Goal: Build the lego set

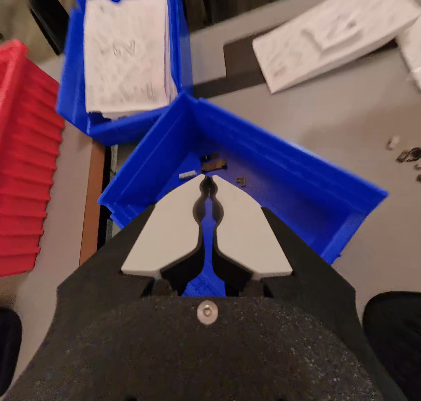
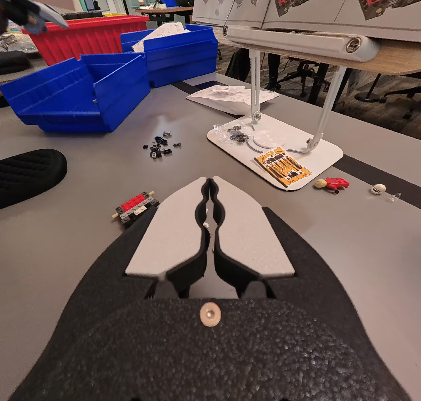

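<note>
My left tool [image 1: 208, 181], tips together on nothing, hangs over the near blue bin [image 1: 284, 153]; my right tool [image 2: 210, 180], likewise closed and empty, hovers above the worktop [image 2: 91, 264]; printed sheets blurred, unreadable.

I see a grey tabletop [image 2: 341, 242] crossed by a dark stripe [image 2: 376, 175]. Two blue bins [image 2: 127, 98] and a red bin [image 2: 91, 39] sit toward its far left edge. Loose dark pieces [image 2: 160, 147] lie mid-table, a part-built model [image 2: 135, 206] nearer me, a white stand base [image 2: 323, 155] to the right.
</note>
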Tool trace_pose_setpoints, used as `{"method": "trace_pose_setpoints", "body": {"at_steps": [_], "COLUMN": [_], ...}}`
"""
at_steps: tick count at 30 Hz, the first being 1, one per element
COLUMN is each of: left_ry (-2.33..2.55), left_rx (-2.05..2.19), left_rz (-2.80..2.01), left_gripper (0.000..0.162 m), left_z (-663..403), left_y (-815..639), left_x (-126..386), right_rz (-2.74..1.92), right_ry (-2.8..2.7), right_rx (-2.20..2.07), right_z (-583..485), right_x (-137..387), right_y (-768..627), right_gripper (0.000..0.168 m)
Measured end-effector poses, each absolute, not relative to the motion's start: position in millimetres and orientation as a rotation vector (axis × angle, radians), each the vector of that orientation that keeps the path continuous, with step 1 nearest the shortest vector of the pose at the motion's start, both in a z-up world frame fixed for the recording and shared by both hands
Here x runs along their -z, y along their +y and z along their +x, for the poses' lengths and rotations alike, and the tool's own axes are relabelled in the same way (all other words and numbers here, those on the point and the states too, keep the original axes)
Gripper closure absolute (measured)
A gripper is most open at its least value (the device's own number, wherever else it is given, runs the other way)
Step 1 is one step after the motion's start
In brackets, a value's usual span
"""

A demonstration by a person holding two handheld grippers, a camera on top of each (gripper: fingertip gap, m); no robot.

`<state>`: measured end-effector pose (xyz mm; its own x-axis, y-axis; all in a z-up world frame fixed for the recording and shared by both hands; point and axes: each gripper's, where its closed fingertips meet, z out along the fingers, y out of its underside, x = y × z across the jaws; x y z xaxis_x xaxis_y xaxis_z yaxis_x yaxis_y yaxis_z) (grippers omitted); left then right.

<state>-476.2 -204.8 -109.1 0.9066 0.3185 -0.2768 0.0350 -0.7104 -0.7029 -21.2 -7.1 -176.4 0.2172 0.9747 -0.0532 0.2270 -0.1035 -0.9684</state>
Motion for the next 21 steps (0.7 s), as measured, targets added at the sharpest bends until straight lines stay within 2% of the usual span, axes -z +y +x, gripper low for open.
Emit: {"method": "trace_pose_setpoints", "body": {"at_steps": [6,8,12,21], "left_ry": [-0.221,-0.241,-0.325,-0.411], "left_rx": [-0.230,-0.141,-0.049,-0.026], "left_rz": [-2.646,-2.757,-2.876,-2.961], "left_gripper": [0.162,0.150,0.147,0.147], "left_z": [-501,-504,-515,-528], "left_y": [-194,-192,-186,-186], "left_x": [176,201,241,271], "right_rz": [-1.542,-1.547,-1.548,-1.563], "right_ry": [-1.182,-1.188,-1.193,-1.194], "right_rx": [-0.977,-0.977,-0.969,-0.974], "right_z": [-21,-22,-22,-20], "right_x": [179,181,182,185], "right_y": [-7,-7,-7,-6], "right_gripper": [0.168,0.168,0.168,0.168]}}
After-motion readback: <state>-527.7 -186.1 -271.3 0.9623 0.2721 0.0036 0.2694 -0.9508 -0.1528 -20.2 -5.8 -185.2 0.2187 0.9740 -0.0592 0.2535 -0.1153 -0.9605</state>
